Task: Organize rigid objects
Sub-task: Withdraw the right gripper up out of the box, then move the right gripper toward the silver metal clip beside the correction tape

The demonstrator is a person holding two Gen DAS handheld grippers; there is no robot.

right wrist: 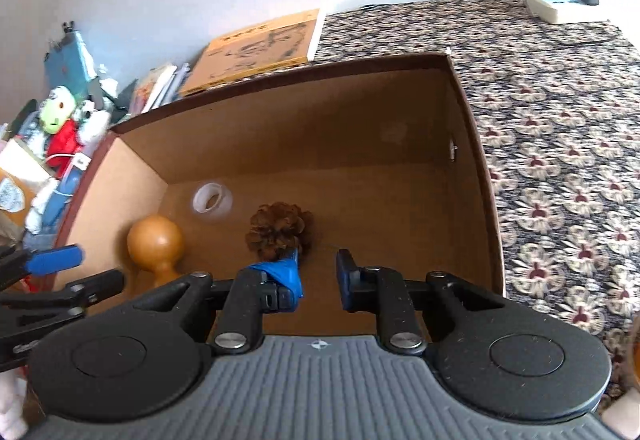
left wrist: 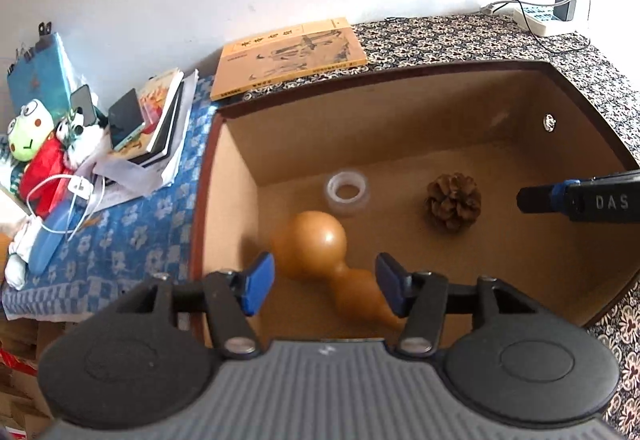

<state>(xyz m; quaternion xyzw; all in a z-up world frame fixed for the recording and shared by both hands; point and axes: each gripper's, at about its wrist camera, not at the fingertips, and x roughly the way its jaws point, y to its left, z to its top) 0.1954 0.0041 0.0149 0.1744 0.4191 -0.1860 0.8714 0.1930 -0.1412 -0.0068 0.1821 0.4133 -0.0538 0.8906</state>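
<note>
An open cardboard box [left wrist: 240,160] [right wrist: 472,144] holds a tan wooden gourd [left wrist: 316,252] [right wrist: 154,244], a brown pine cone [left wrist: 454,202] [right wrist: 280,230] and a clear tape roll [left wrist: 347,194] [right wrist: 212,202]. My left gripper [left wrist: 325,286] is open above the box, its blue pads either side of the gourd's neck and not touching it. My right gripper [right wrist: 319,276] is open and empty, just in front of the pine cone. One of its fingers [left wrist: 560,200] enters the left wrist view from the right.
A yellow book [left wrist: 290,56] [right wrist: 256,50] lies behind the box. Stacked books [left wrist: 156,120], plush toys [left wrist: 44,148] and cables sit on blue cloth at left. A power strip [left wrist: 540,18] [right wrist: 556,2] lies at the back right on the patterned cloth [right wrist: 560,140].
</note>
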